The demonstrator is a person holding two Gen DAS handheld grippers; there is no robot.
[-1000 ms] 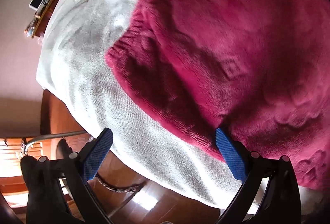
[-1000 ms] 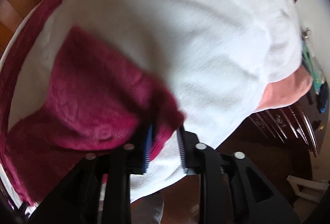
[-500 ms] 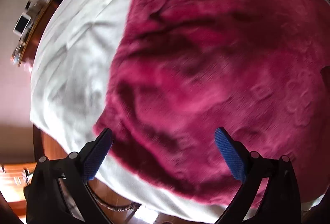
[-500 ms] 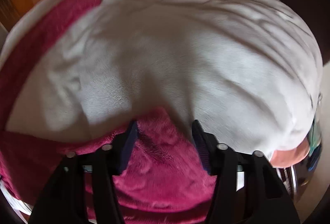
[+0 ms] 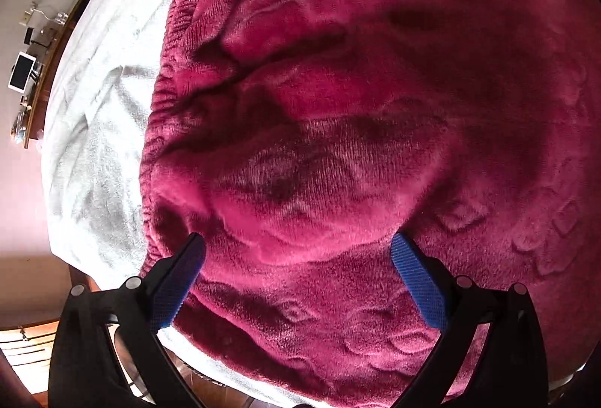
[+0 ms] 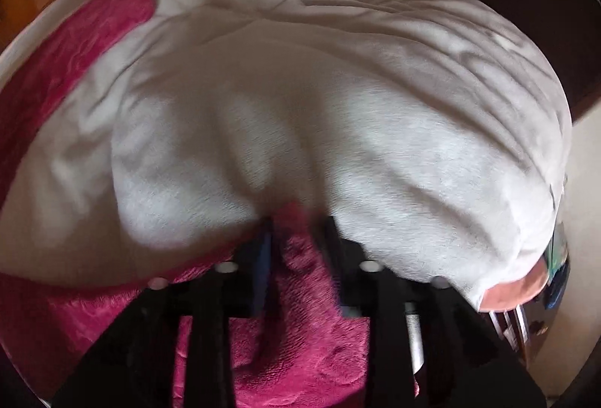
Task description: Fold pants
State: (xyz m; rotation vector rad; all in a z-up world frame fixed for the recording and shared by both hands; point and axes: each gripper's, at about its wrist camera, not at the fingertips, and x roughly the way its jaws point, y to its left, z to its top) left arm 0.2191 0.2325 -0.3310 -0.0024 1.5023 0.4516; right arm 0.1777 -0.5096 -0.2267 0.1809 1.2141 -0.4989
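The pants point(image 5: 338, 130), deep pink fleece w/ a ribbed elastic waistband point(image 5: 165, 100), lay spread on a white blanket point(image 5: 94, 145) over what looked like a bed, filling most of the left wrist view. Left hand-held gripper point(image 5: 296, 258) hung just above the fabric, pointing steeply down, its blue pads point(image 5: 417, 280) wide apart w/ nothing pinched between them; a puffed-up fold of fleece sat in front of the gap. In the right wrist view (blurred), the right hand-held gripper point(image 6: 296, 239) had its jaws part-way apart & opening, w/ an edge of the pants point(image 6: 300, 314) lying between them; pads didn't seem to press on it. A strip of the same pink cloth ran along the left side of that view, beyond the white blanket point(image 6: 338, 107). A salmon-coloured cloth point(image 6: 514, 291) peeked out under the blanket at lower right. Small items, incl. a white device point(image 5: 22, 70), sat on a wood ledge point(image 5: 49, 59) far left.
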